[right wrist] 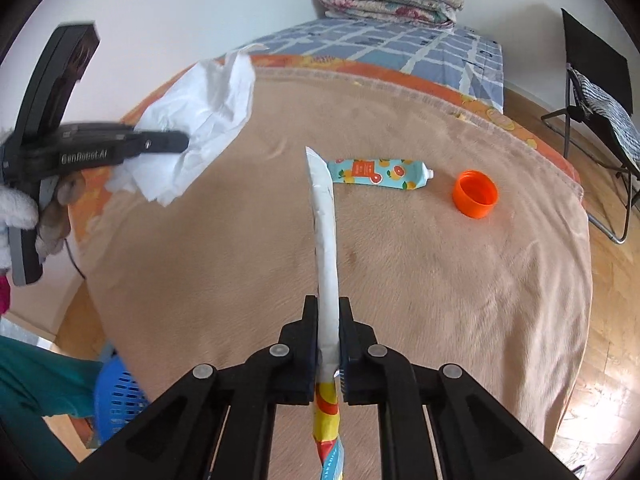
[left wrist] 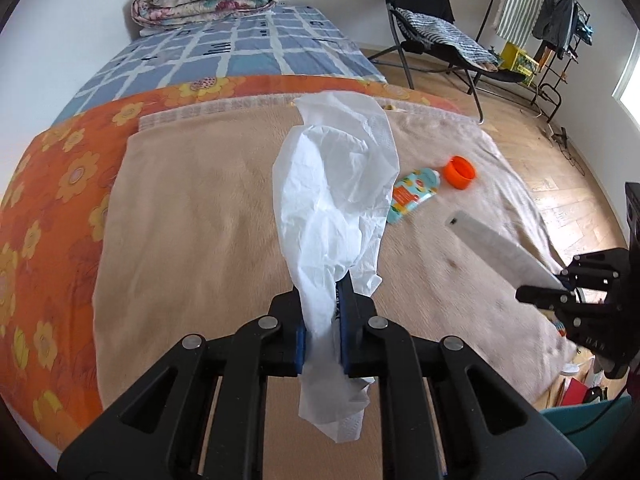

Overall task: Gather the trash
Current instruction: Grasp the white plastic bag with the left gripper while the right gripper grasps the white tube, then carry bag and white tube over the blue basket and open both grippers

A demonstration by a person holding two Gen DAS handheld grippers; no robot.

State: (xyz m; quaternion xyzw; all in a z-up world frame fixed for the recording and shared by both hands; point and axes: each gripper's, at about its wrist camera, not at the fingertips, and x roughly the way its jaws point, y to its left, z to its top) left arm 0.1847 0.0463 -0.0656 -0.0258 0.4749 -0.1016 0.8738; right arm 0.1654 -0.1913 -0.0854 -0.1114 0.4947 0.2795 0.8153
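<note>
Your left claw (left wrist: 322,320) is clamped on the white tissue (left wrist: 336,184) and your right claw (right wrist: 329,336) on a flattened wrapper (right wrist: 326,232), both lifted; the tube (right wrist: 380,174) and orange cap (right wrist: 475,193) remain on the bed (right wrist: 440,280) at one o'clock, and the blue basket (right wrist: 118,396) waits at seven.

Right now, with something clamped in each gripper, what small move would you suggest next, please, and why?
Probably carry both loads toward the blue basket beside the bed. The left gripper is shut on the white tissue and the right gripper on the flattened wrapper; the tube and orange cap must wait.
</note>
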